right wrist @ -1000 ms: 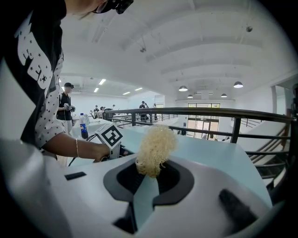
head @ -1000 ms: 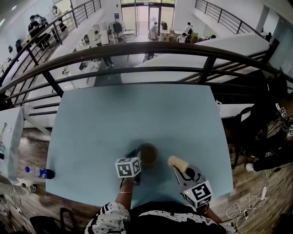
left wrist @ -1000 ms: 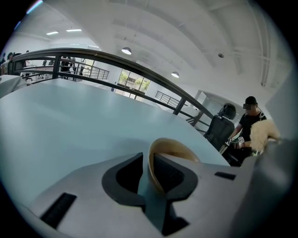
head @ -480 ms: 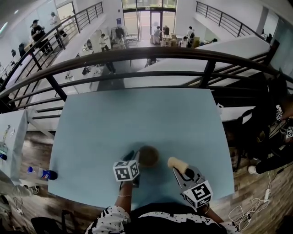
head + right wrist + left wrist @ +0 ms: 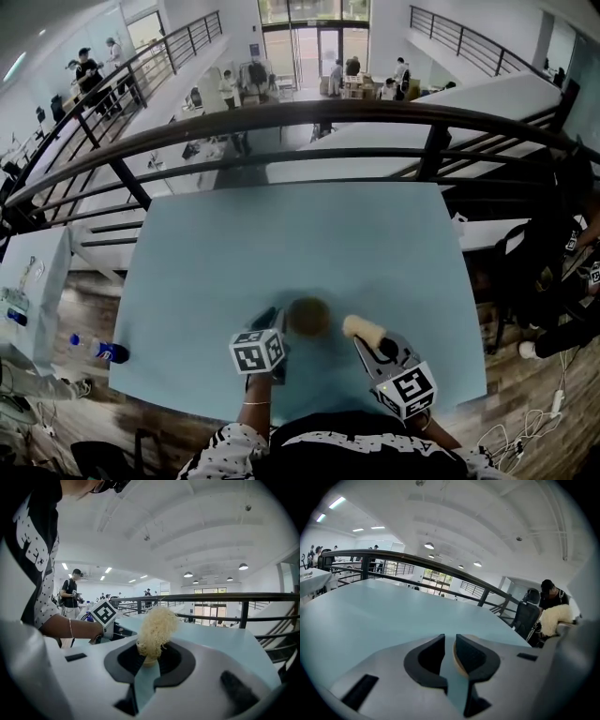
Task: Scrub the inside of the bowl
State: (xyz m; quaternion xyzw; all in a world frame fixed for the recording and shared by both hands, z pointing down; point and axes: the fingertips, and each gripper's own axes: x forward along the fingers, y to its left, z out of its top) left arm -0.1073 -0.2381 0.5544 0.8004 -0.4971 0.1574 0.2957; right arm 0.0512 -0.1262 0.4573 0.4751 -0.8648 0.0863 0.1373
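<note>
A small brown bowl stands on the light blue table near its front edge. My left gripper is at the bowl's left side. In the left gripper view the bowl's tan rim lies between the jaws against the right one. A strip of table shows beside the left one, and the left gripper is closing. My right gripper is shut on a pale, fuzzy scrubber just right of the bowl. The scrubber stands up out of the right gripper.
A black railing runs behind the table's far edge, with a lower floor and people beyond it. A bottle lies on the wooden floor to the left. The left gripper's marker cube and the person's forearm show in the right gripper view.
The head view has shifted slightly. Both grippers, the bowl and the scrubber keep nearly the same places on the table.
</note>
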